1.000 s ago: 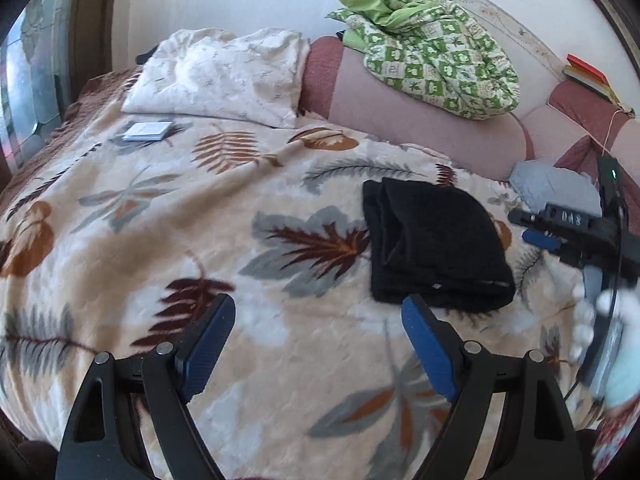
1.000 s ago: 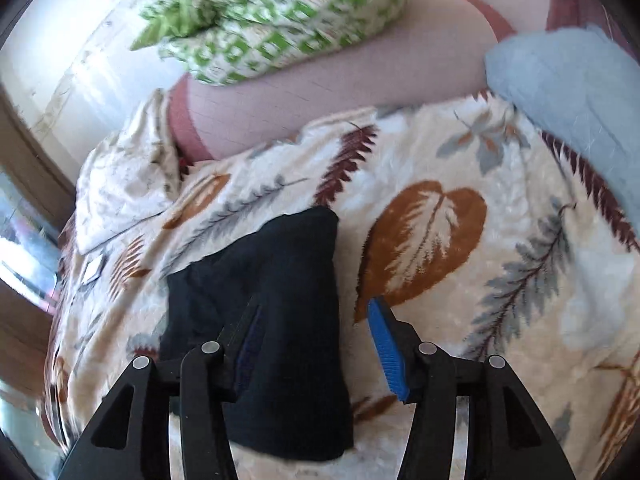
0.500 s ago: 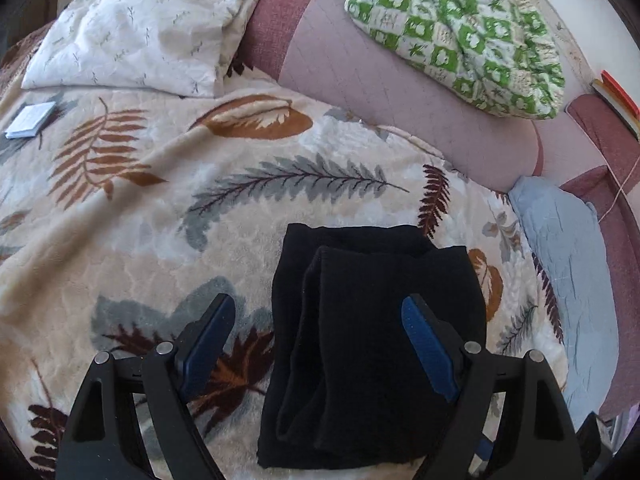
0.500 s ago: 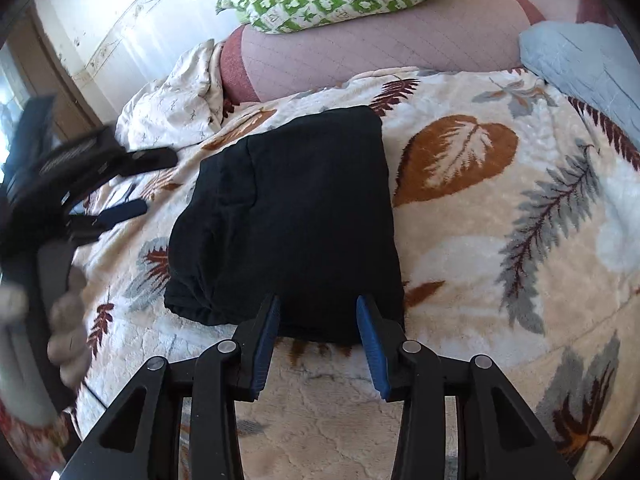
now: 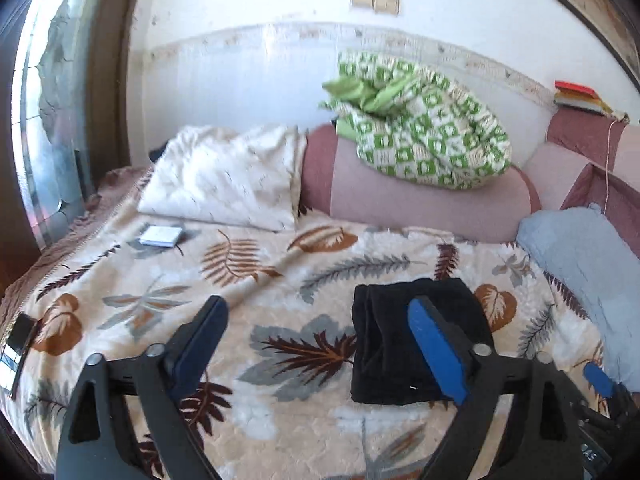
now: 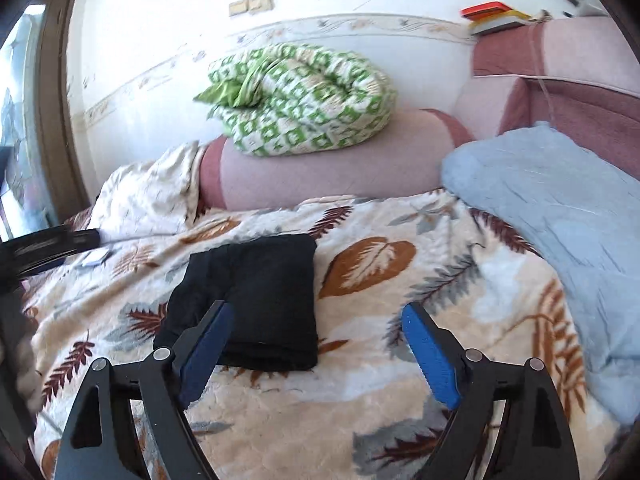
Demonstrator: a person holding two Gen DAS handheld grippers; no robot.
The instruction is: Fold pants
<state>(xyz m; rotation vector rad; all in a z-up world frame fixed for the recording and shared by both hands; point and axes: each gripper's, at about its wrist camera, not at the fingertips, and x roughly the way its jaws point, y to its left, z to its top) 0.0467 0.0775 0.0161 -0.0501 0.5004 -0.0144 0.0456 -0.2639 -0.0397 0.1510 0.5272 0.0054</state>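
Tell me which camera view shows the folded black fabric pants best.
The right wrist view: the folded black fabric pants lie mostly uncovered there. In the left wrist view, a blue finger pad covers their middle.

Leaf-print blanket [image 6: 360, 432]: open bed in front of and left of the folded black pants [image 6: 256, 296]. Far edge: pink bolster [image 6: 320, 168] bearing a green-checked quilt [image 6: 300, 100]. Right: blue pillow [image 6: 560, 216]. Far left: white pillow [image 5: 224, 184], small booklet [image 5: 160, 236].
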